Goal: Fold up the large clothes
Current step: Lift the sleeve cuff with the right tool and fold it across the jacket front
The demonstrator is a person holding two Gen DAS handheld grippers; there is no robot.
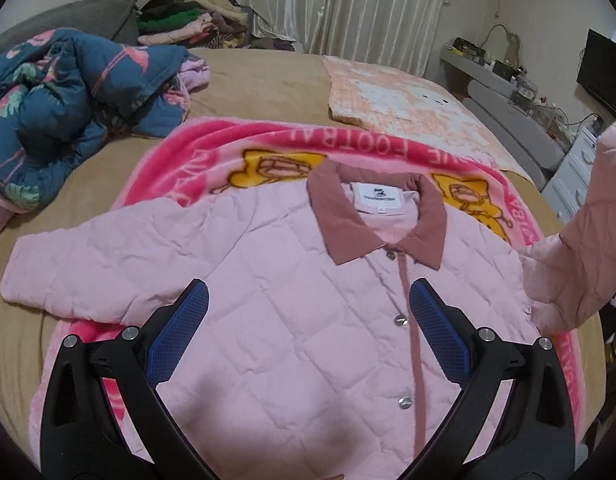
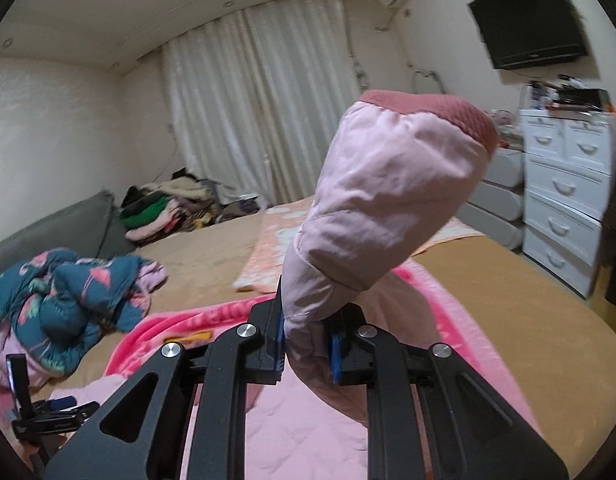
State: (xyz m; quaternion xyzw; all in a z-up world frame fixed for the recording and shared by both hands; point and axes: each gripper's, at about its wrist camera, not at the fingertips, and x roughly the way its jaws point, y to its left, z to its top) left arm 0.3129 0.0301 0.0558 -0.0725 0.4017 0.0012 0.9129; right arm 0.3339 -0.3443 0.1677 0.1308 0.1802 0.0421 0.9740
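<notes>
From the left wrist, the fleece blanket (image 1: 235, 148) shows pink lettering, partly readable as "FOOT"; the neck label's print is too small to read. The pink quilted jacket (image 1: 291, 320) lies buttoned, front up, on it — the left gripper (image 1: 308, 320) hovers wide open above. From the right wrist, the right gripper (image 2: 308, 348) pinches the jacket's sleeve (image 2: 388, 192), lifted upright.

Jacket (image 1: 291, 320): quilted pink cloth, matt, slightly creased; collar (image 1: 340, 220) of darker, ribbed-looking fabric; snaps (image 1: 401, 320) shiny metal. Blanket (image 1: 211, 148): fuzzy fleece. Bed (image 1: 259, 80): tan, soft matt cover. Left claw (image 1: 308, 320): matt black plastic with blue textured pads (image 1: 436, 332) and bright metal pins. Right claw (image 2: 308, 344): same finish. Curtain (image 2: 259, 104): faintly glossy cloth.
</notes>
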